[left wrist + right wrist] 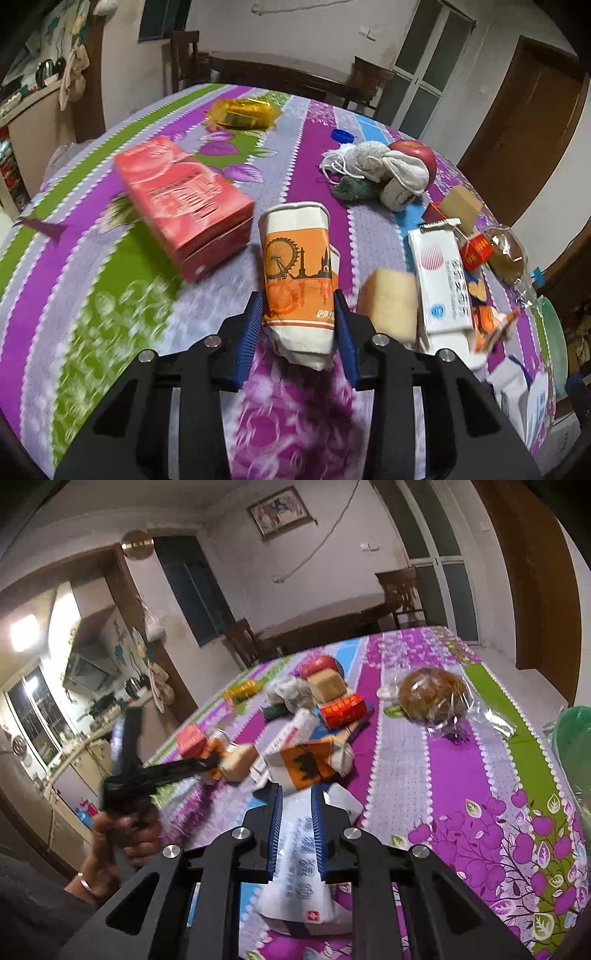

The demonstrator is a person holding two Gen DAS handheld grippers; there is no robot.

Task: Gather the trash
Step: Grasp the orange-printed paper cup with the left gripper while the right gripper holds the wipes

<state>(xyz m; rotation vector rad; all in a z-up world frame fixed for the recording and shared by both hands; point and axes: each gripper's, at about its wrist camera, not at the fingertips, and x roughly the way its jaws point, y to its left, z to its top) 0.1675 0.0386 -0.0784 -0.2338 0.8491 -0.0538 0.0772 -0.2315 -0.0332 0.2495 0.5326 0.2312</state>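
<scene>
My left gripper (298,310) is shut on a crushed paper cup (295,266) with an orange Ferris-wheel print, held above the flowered tablecloth (92,302). In the right wrist view the left gripper (207,764) shows as a dark blurred shape at the left with the cup (214,749) at its tip. My right gripper (297,794) is closed on a white paper packet with blue print (297,849). A second crushed orange cup (308,764) lies just past its fingertips.
On the table lie a red box (184,206), a yellow wrapper (243,109), an apple (415,153), white cloth (376,170), sponge blocks (388,302), a white packet (439,280), a small red box (343,709), bagged bread (432,694) and a green bowl (576,746).
</scene>
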